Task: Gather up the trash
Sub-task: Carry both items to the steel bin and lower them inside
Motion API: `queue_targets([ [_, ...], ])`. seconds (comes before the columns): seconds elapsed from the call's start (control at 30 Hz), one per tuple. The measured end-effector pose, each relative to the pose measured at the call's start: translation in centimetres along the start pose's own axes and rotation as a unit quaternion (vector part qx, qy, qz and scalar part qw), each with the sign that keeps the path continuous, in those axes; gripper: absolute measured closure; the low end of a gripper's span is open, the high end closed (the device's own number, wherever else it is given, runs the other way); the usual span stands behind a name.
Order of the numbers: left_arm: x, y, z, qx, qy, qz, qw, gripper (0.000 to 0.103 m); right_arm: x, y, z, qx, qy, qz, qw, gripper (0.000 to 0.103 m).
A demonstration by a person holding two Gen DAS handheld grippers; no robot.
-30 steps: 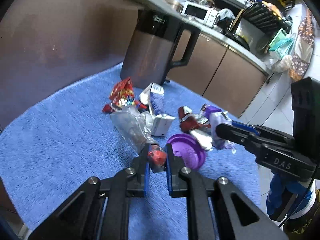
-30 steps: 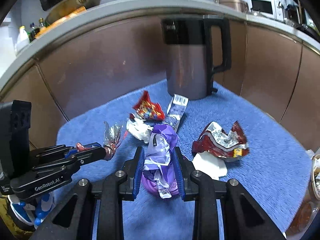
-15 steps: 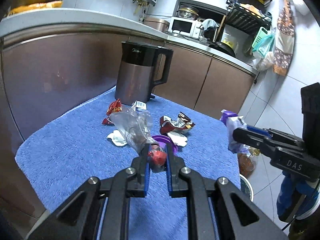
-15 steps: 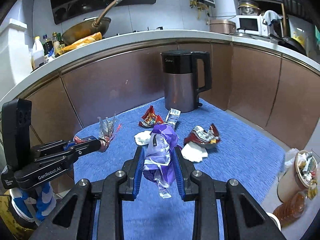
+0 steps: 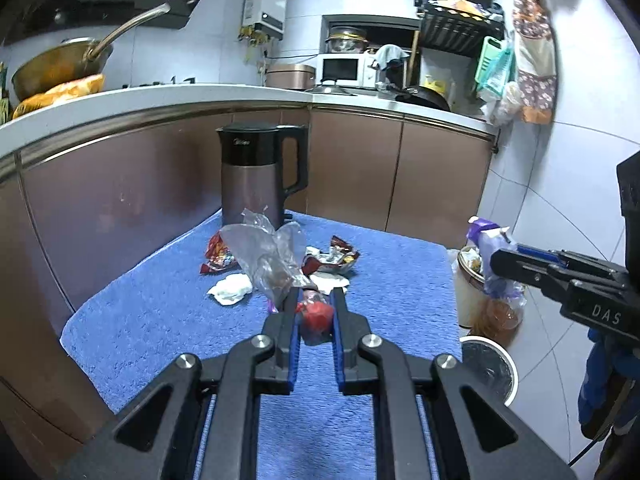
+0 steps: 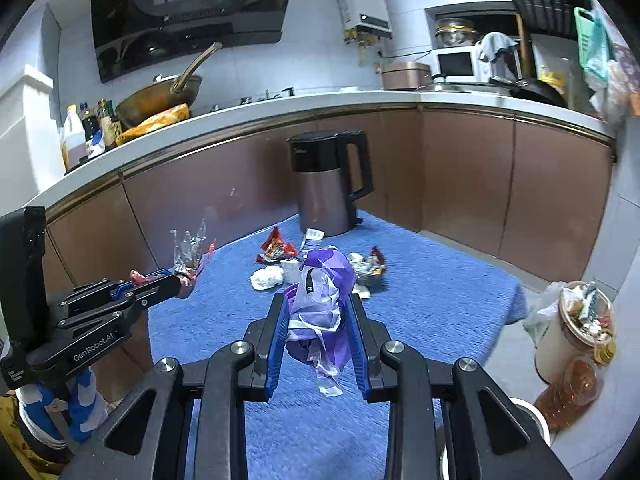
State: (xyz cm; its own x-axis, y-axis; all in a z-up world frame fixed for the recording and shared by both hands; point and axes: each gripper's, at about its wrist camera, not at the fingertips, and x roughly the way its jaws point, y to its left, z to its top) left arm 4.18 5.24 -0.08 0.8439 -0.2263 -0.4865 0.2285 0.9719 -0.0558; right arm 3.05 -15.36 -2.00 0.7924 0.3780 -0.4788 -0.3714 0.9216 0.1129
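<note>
My left gripper [image 5: 314,298] is shut on a clear plastic wrapper with a red end [image 5: 276,268], held up above the blue towel [image 5: 160,320]. The right gripper [image 6: 319,300] is shut on a crumpled purple and white wrapper [image 6: 322,300], also lifted off the towel. In the left wrist view the right gripper [image 5: 496,262] shows at the right with the purple wrapper [image 5: 486,240]. The left gripper [image 6: 182,280] appears at the left of the right wrist view with the clear wrapper [image 6: 188,246]. Red snack wrappers [image 6: 276,248], a silver-red wrapper [image 5: 332,258] and white crumpled paper [image 5: 230,288] lie on the towel.
A dark electric kettle [image 5: 256,180] stands at the towel's far edge against brown cabinets [image 5: 120,200]. A bin full of trash [image 6: 576,328] stands on the tiled floor to the right of the table, beside an amber bottle [image 6: 568,392] and a round white-rimmed container [image 5: 490,368].
Both grippers have pulled back and risen from the trash pile, each keeping its wrapper. The pile and kettle look smaller and farther, and the bin on the floor has come into view.
</note>
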Motion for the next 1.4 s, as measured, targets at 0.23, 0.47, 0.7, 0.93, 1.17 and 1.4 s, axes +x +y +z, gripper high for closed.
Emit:
queue_targets([
  [0.23,-0.4,-3.8,0.2,0.035,-0.001,-0.006,0.9994,0.091,-3.8,-3.2,-1.3,0.023,-0.024,-0.03,0.999,0.076],
  [0.47,-0.1,-8.7,0.8,0.083,-0.008,-0.022,0.9962,0.091,-6.8,-6.4,-2.6,0.043,-0.042,-0.073,0.996,0.076],
  [0.7,2.2,-14.6,0.9,0.126,0.008,-0.053,0.9905,0.091,-9.2,-11.0,-4.7,0.081,-0.053,-0.112,0.989,0.076],
  [0.93,5.3,-19.6,0.1,0.16,0.035,-0.08,0.9832,0.091,-9.5,-15.7,-7.9,0.129,-0.036,-0.139,0.981,0.076],
  [1.17,10.8,-23.9,-1.8,0.174,0.1,-0.115,0.973,0.09,-8.0,-20.1,-11.5,0.169,-0.004,-0.157,0.973,0.076],
  [1.4,17.1,-28.1,-4.3,0.178,0.171,-0.155,0.9566,0.09,-5.4,-24.5,-15.6,0.213,0.042,-0.177,0.96,0.076],
])
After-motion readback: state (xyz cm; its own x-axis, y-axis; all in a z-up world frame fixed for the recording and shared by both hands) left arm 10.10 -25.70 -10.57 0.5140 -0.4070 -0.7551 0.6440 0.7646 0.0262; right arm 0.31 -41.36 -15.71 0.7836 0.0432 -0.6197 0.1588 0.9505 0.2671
